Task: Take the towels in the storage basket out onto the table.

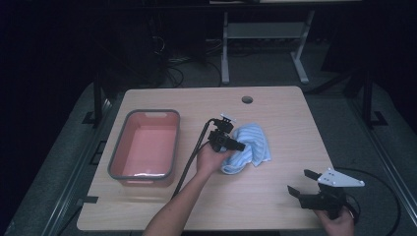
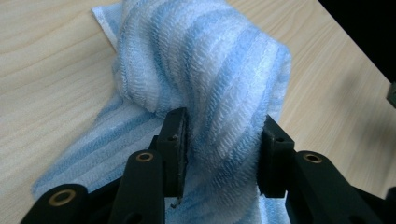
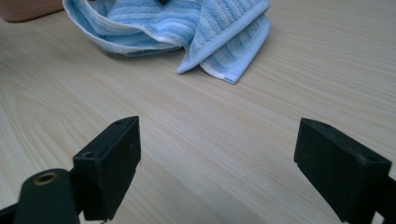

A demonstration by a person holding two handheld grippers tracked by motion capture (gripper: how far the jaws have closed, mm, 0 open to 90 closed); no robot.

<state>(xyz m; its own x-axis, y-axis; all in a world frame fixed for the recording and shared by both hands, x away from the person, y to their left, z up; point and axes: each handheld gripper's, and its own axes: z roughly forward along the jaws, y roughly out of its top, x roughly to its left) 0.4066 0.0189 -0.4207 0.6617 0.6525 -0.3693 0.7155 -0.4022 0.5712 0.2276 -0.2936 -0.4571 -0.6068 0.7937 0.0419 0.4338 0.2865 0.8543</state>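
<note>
A pink tub point(image 1: 145, 145) with a grey rim is seen on the left part of the light wooden table point(image 1: 275, 196), standing apart from the other things. Just to its right, near the middle of the table, the left gripper point(image 1: 240, 145) is held by the person's left hand point(image 1: 211, 158), and a bunched fold of the blue-and-white striped towel point(image 1: 251, 147) is pinched between its jaws. In the left gripper view the towel point(image 2: 210, 84) is seen raised into a ridge between the two black jaws, which press on it from both sides, while the rest of the cloth lies crumpled on the wood. Further right, near the table's front right corner and well apart from the towel, the right gripper point(image 1: 301, 182) is held with its jaws spread wide and nothing between them; in the right gripper view the towel point(image 3: 187, 28) lies ahead on the table.
</note>
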